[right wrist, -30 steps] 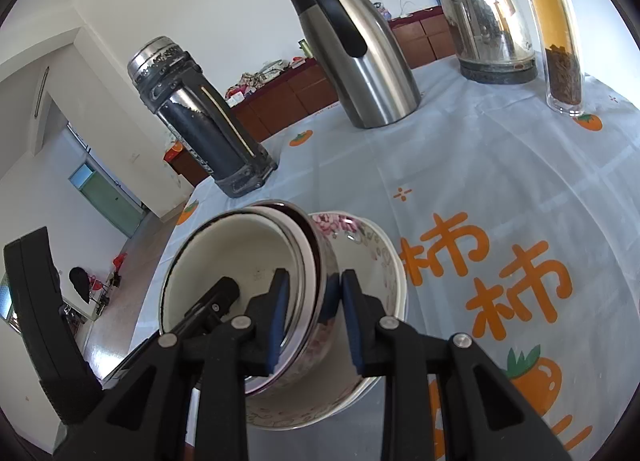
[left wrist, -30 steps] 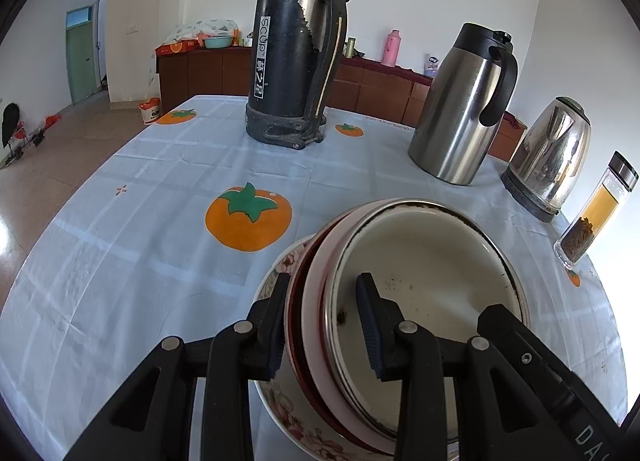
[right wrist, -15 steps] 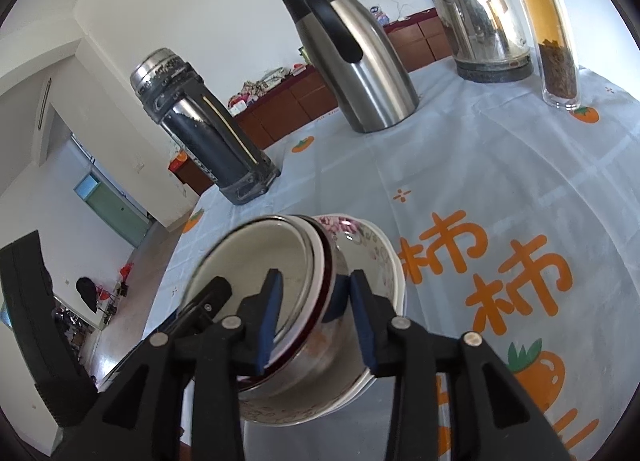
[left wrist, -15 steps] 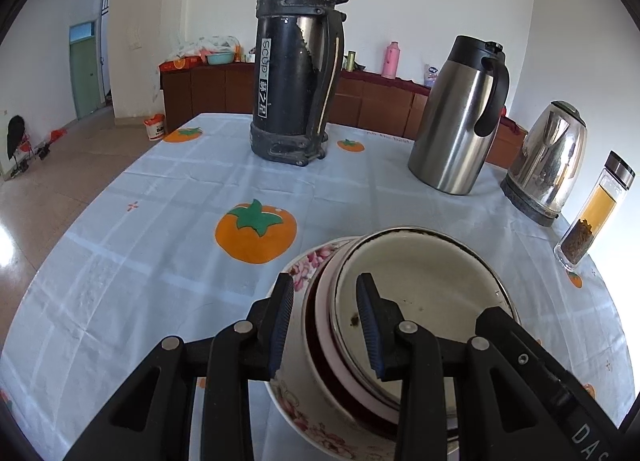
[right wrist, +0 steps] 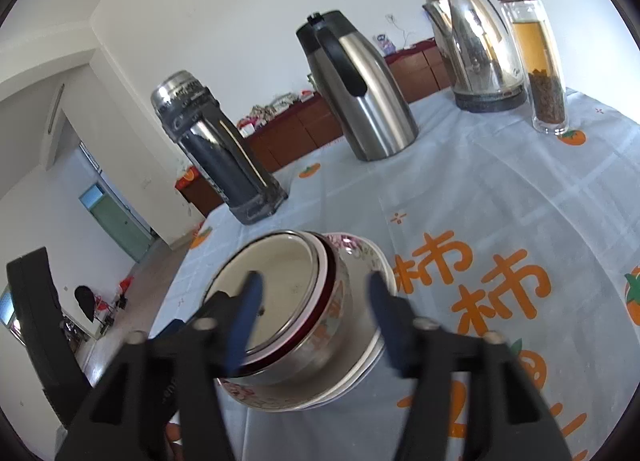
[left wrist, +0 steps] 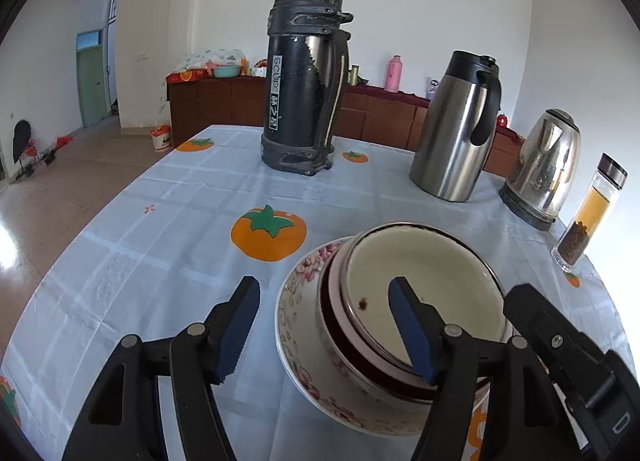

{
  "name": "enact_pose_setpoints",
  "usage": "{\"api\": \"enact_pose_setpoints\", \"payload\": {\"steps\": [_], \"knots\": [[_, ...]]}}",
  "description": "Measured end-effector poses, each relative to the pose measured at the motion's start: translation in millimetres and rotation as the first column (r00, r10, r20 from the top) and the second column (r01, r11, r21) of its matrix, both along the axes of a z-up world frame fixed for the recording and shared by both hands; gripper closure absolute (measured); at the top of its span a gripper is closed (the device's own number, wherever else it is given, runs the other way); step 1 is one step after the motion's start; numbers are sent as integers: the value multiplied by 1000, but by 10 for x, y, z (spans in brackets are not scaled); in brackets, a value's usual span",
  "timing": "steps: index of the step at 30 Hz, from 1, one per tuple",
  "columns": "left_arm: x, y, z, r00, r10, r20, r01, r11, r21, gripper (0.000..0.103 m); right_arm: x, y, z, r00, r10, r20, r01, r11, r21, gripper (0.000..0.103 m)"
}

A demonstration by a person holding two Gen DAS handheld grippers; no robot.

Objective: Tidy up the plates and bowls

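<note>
A stack of nested bowls stands on the tablecloth: a cream-lined enamel bowl (left wrist: 424, 289) with a dark red band sits inside a white floral bowl (left wrist: 304, 341). My left gripper (left wrist: 324, 325) is open, its jaws straddling the stack's left rim without touching. In the right wrist view the same enamel bowl (right wrist: 280, 281) sits in the floral bowl (right wrist: 360, 257). My right gripper (right wrist: 316, 321) is open, its jaws wide on either side of the stack's rim.
At the back of the table stand a black thermos (left wrist: 306, 77), a steel carafe (left wrist: 456, 129), an electric kettle (left wrist: 540, 169) and a glass tea bottle (left wrist: 588, 213). The table's left edge drops to the floor.
Both grippers opened and let go of the bowl stack, which now rests on the table. Both drew back a little from it.
</note>
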State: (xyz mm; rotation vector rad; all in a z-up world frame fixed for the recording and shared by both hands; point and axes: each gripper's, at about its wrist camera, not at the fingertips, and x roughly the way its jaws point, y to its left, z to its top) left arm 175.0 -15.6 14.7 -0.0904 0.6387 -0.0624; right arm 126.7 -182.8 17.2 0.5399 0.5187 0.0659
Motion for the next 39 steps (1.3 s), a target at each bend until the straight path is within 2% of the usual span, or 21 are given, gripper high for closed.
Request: {"api": "enact_pose_setpoints", "payload": {"steps": [5,7,14,19,31,39], "knots": [[-53,-34,17,1000,2,31,-3,999,45,30,-18,35,26,1000,-3,11,3,1000,-23,35],[-65,-22,30,999,13,47,-15,998,53,26,-29,24,23,1000,-9,18,10,1000,-20,31],[-98,35,48,996,41,73,-46,996,71,21,-49,28,4,999,-18,34,19,999,-31,19],[-152,50,40,995,49,89,-56,995,79,18,-131,25,28,996,-42,73,44,998,-36,5],[-455,83,66,987,53,154,-74,989,132,16,-394,86,103,987,-60,149,81,986,-144,4],[-655,117,9,987,51,155,-70,990,119,16,-615,66,71,985,-66,162,93,982,-164,4]]}}
